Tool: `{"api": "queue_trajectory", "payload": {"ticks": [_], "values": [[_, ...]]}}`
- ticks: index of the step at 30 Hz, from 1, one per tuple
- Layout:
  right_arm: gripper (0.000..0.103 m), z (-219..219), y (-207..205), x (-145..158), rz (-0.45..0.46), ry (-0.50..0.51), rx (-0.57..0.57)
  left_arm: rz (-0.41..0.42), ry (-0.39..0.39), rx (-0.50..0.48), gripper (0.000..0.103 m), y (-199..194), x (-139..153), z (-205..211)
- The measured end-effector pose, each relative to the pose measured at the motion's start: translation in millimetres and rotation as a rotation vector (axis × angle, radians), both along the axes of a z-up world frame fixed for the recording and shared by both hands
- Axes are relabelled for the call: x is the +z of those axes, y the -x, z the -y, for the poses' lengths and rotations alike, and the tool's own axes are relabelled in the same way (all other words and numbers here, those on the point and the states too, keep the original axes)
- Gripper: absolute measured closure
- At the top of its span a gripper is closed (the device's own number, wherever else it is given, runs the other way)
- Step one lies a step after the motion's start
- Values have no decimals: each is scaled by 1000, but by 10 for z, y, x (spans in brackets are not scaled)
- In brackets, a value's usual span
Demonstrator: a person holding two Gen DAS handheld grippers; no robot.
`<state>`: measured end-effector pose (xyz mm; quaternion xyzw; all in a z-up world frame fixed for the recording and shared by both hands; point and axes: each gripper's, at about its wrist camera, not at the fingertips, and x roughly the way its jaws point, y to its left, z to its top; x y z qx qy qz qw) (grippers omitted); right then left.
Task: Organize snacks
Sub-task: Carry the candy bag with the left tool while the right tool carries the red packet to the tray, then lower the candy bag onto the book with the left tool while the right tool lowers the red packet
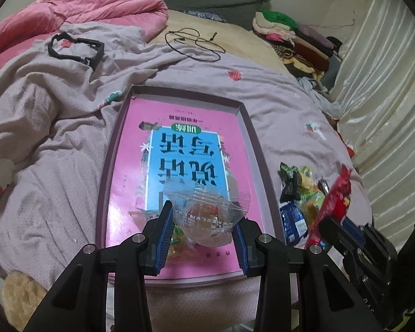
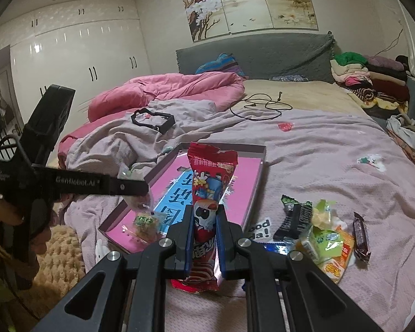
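You work over a rumpled lilac blanket [image 2: 318,149] on a bed; your left gripper [image 1: 204,229] pinches a clear packet [image 1: 204,210], its print unreadable, and your right gripper [image 2: 204,235] clamps a red snack bag [image 2: 207,182].

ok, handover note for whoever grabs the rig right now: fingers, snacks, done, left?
Left gripper: shut on clear snack packet, over the pink tray's near end.
Right gripper: shut on red snack pack, upright beside the tray's near right corner.
Done: one small green packet lies in the tray.
Left: place both held snacks, then move the loose snack pile on the bedspread, right of the tray.
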<state>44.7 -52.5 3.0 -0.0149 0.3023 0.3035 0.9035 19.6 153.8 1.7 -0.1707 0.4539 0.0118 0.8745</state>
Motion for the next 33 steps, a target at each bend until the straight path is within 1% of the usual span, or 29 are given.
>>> {"api": "queue_trajectory", "payload": {"ticks": [5, 12, 15, 23, 33], "values": [[89, -97, -26, -49, 0, 25, 8, -44, -11, -34, 63, -32, -131, 98], [89, -150, -97, -171, -30, 45, 9, -90, -47, -81, 62, -71, -265, 251], [89, -151, -114, -205, -38, 47, 8, -99, -69, -90, 62, -83, -298, 293], [89, -171, -187, -289, -65, 60, 9, -119, -73, -98, 62, -107, -381, 304], [89, -239, -230, -423, -101, 108, 11, -131, -77, -101, 62, -122, -418, 319]]}}
